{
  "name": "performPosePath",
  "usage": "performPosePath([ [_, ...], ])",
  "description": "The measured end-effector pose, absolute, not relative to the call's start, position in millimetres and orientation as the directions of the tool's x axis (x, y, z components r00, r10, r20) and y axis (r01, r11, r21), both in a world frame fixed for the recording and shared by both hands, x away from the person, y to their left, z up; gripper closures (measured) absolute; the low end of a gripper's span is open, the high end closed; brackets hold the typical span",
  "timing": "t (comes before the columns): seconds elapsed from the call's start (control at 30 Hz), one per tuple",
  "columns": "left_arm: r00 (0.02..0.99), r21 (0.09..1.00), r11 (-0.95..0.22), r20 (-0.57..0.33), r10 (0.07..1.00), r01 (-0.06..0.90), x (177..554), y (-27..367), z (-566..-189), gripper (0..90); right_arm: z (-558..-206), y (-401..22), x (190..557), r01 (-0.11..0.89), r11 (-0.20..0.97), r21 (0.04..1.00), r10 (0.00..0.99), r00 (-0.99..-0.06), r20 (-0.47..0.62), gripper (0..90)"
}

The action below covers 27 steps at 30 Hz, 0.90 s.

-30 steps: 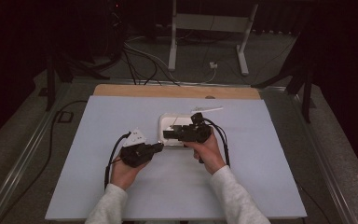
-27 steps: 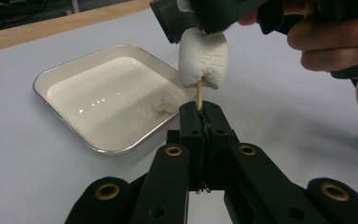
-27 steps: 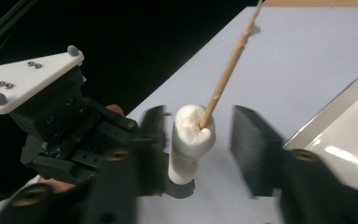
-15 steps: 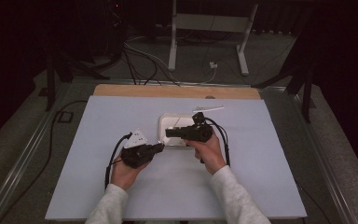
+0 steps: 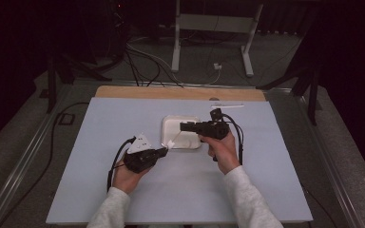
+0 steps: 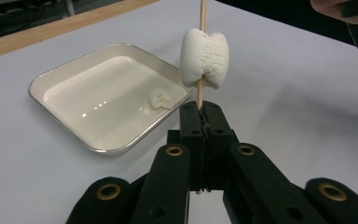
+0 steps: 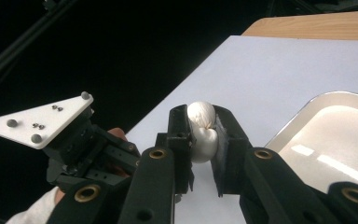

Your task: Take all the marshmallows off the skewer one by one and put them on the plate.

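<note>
Marshmallow (image 7: 201,133) squeezed by right claw (image 7: 201,135), skewered (image 6: 200,88)

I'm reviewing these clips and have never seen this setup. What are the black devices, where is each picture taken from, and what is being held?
A person sits at a table covered in pale blue, holding a handheld two-jaw gripper in each hand. One picture looks down from above; the other two come from cameras riding on the grippers. A white tray lies on the table, with a small white piece in it. The left gripper is shut on a thin wooden skewer that runs through a marshmallow. The right gripper squeezes a second marshmallow between its jaws.
</note>
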<state>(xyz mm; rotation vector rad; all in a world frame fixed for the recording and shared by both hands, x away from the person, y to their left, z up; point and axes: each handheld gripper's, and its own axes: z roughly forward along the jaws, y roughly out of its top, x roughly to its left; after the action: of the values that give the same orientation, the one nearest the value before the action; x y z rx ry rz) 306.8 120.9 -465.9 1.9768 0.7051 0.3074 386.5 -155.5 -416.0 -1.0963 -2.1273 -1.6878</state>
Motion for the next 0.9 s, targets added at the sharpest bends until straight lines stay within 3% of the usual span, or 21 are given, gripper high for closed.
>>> performPosePath([
  [0.17,0.802,0.871,-0.343,-0.092,0.59,0.353,308.2,125.6,-468.4,90.0,-415.4,-157.4,388.8,0.665,0.038,0.746,0.412,-0.691,0.594,79.9],
  [0.23,0.787,0.849,-0.385,-0.058,0.615,0.363,308.2,126.8,-470.8,90.0,-414.6,-160.6,390.6,0.671,0.012,0.741,0.405,-0.681,0.61,80.4],
  [0.3,0.767,0.848,-0.347,-0.104,0.633,0.401,310.0,137.0,-476.5,90.0,-401.7,-189.4,395.4,0.65,-0.127,0.749,0.412,-0.653,0.636,81.1],
  [0.33,0.755,0.853,-0.317,-0.127,0.643,0.414,311.2,142.0,-475.9,90.0,-401.7,-189.4,395.4,0.65,-0.127,0.749,0.412,-0.653,0.636,81.1],
  [0.4,0.747,0.869,-0.272,-0.153,0.647,0.413,312.5,146.7,-470.7,90.0,-391.4,-201.3,395.2,0.619,-0.078,0.782,0.482,-0.663,0.573,80.8],
  [0.5,0.745,0.876,-0.265,-0.145,0.651,0.402,312.3,144.3,-465.9,90.0,-388.7,-205.7,393.7,0.608,-0.019,0.793,0.504,-0.679,0.533,80.2],
  [0.9,0.741,0.88,-0.247,-0.158,0.653,0.405,311.2,143.1,-462.1,90.0,-434.6,-186.5,402.3,0.644,0.094,0.76,0.602,-0.644,0.472,78.7],
])
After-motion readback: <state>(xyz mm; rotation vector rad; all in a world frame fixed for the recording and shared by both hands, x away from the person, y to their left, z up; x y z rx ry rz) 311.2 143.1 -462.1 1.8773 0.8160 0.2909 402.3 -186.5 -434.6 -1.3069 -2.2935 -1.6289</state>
